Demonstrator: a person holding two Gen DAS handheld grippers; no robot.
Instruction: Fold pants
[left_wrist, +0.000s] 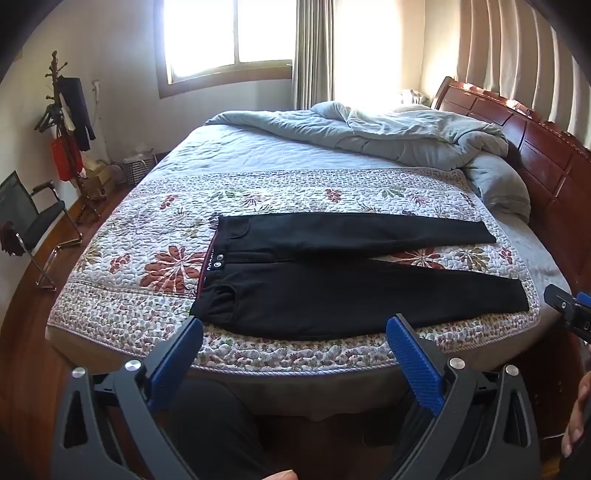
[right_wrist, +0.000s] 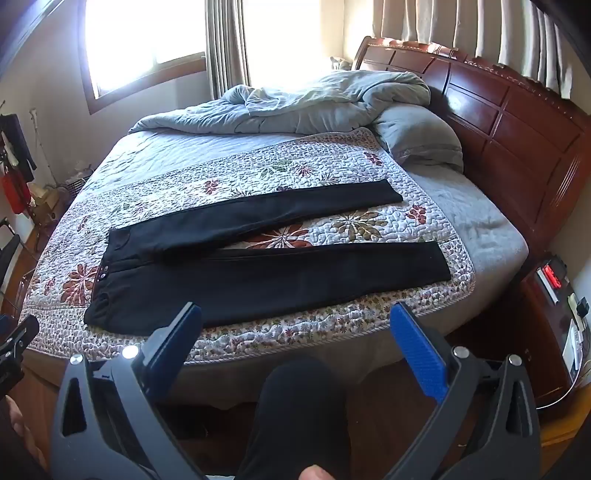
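Observation:
Black pants (left_wrist: 332, 291) lie flat on the floral quilt (left_wrist: 147, 266), waistband to the left, both legs spread apart and pointing right. They also show in the right wrist view (right_wrist: 258, 277). My left gripper (left_wrist: 295, 325) is open and empty, held off the bed's near edge, just in front of the pants' near leg. My right gripper (right_wrist: 295, 314) is open and empty, also off the near edge by the same leg. The right gripper's tip (left_wrist: 569, 310) shows at the right of the left wrist view.
A crumpled grey duvet (left_wrist: 388, 129) lies at the far side of the bed. A dark wood headboard (left_wrist: 535, 155) stands on the right. A bedside table (right_wrist: 554, 314) is by it. A chair (left_wrist: 29, 218) and coat stand (left_wrist: 62, 122) are at left.

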